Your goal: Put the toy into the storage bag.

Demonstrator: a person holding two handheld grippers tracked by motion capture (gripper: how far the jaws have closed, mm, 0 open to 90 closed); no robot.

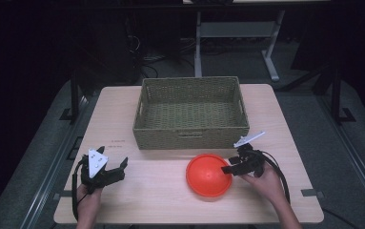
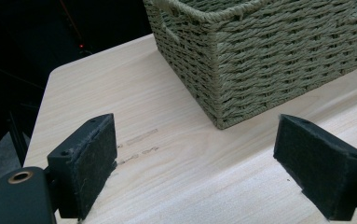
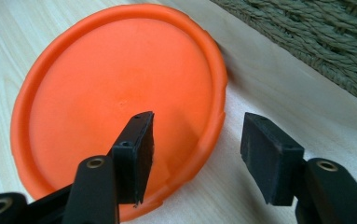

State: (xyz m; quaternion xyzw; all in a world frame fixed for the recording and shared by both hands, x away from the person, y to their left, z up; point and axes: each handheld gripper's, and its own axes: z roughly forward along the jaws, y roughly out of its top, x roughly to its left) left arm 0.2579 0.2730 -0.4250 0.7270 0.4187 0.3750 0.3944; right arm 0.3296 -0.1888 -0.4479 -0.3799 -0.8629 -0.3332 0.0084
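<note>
At about eight o'clock on the table [image 1: 275, 119], the left gripper [image 1: 116, 167] is resting in the person's left hand [image 1: 88, 202], its jaws standing wide apart over bare wood with nothing between them. At twelve o'clock the woven basket [image 1: 192, 131] is sitting empty. Just below it, near five o'clock, the orange dish [image 1: 207, 175] is lying upside down, close to the basket's front wall. At the dish's three-o'clock edge the right gripper [image 1: 228, 169] is straddling the rim, one pad [image 3: 141, 154] over the orange dome and the other outside over the table, the jaws partly open and not pressing on it.
</note>
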